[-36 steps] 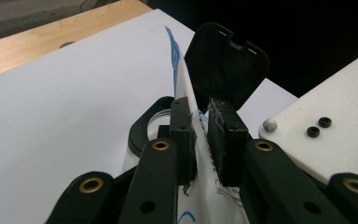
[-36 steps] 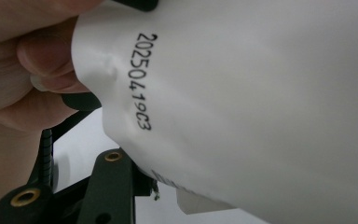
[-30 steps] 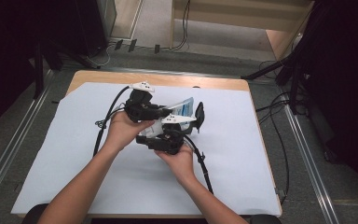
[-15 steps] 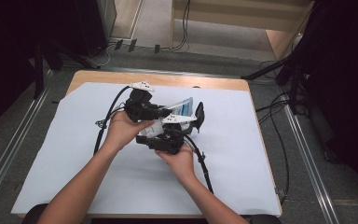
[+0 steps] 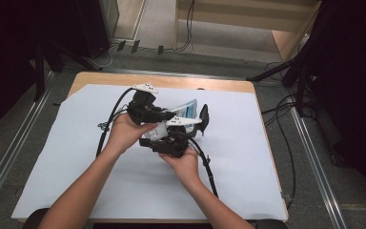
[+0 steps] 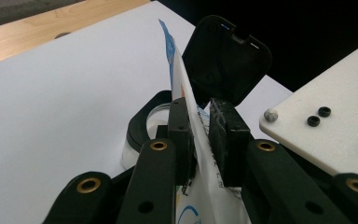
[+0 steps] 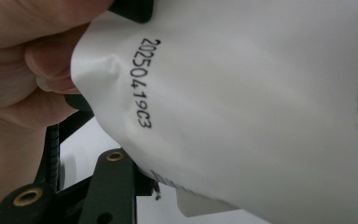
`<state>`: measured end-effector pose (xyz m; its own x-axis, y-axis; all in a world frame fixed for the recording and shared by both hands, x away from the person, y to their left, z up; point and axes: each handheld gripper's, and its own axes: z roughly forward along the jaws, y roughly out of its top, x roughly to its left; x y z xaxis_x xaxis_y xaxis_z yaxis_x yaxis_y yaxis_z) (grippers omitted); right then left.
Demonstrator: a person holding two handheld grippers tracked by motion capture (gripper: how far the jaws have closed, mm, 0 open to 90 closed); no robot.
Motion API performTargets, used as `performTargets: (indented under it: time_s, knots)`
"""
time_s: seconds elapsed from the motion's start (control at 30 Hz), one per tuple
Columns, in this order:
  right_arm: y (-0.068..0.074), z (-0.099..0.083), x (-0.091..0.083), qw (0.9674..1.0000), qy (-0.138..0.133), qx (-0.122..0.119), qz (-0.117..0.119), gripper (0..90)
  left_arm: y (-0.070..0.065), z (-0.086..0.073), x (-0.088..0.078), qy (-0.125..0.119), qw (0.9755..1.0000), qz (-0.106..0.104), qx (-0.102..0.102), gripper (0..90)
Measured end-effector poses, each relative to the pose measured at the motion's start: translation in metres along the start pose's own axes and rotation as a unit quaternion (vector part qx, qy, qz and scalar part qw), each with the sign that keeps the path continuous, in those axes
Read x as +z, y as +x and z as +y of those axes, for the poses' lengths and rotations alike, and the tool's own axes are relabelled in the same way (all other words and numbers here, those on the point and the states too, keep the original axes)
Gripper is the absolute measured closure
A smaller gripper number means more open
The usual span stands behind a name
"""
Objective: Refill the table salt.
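Observation:
A white packet [image 5: 187,107] with a blue printed edge is held up over the middle of the table. My left gripper [image 5: 164,116] is shut on it, and in the left gripper view the pads of my left gripper [image 6: 200,116] pinch the thin packet [image 6: 181,79] between them. Just beyond stands a black container [image 6: 140,126] with its hinged lid [image 6: 223,56] swung up. My right gripper [image 5: 186,131] sits right beside that container's lid [image 5: 203,117]. The packet [image 7: 242,102], with a printed date code, hides the right jaws' tips.
A white sheet [image 5: 248,167] covers the wooden table [image 5: 205,84]. Black cables [image 5: 106,129] trail from both grippers across the sheet. Metal rails [image 5: 310,143] and dark equipment flank the table on the floor.

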<state>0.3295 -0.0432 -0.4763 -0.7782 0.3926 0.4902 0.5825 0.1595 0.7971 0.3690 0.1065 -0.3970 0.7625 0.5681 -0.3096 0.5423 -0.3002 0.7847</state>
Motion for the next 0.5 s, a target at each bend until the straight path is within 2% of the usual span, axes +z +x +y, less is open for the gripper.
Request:
performTargets:
  time_s: [0.5]
  knots:
    - [-0.0005,0.0012,-0.0011,1.0,-0.004,0.003,0.001,57.2,-0.0011,0.0018,0.0023,-0.004,1.0,0.001,0.002,79.8]
